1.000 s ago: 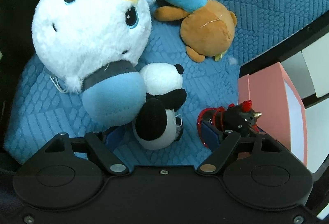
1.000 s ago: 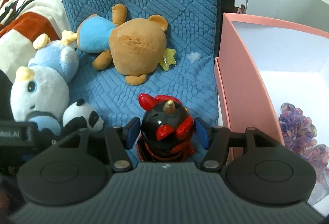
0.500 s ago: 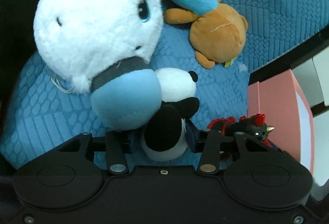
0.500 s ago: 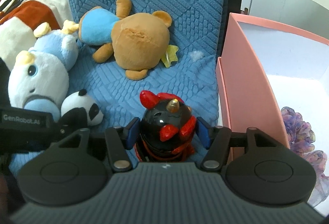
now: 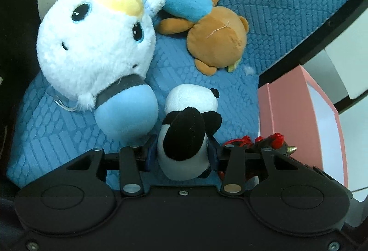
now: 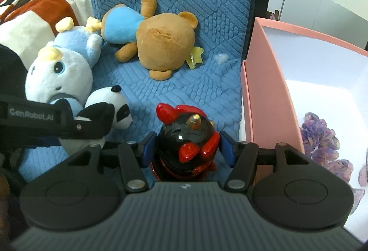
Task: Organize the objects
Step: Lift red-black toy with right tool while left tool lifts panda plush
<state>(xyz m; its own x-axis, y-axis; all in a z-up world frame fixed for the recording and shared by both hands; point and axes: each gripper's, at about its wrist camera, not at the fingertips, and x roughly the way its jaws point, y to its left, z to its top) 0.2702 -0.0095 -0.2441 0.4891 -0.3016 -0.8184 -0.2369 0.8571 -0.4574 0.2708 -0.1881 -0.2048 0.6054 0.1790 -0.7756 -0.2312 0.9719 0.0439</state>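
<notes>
Since a second ago the left claw [image 5: 182, 154] has closed onto the panda [image 5: 186, 133], while the right claw [image 6: 187, 151] brackets the black-and-red figurine [image 6: 187, 140] without clearly gripping it, and the pink box [image 6: 266, 90] holds only purple pieces so far.

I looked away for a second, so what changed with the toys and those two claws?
The left gripper slid sideways from beside the panda plush and closed around its body. The right gripper kept bracketing the black and red figurine, hardly moving. The brown bear, blue and white plush and pink box stayed put.
</notes>
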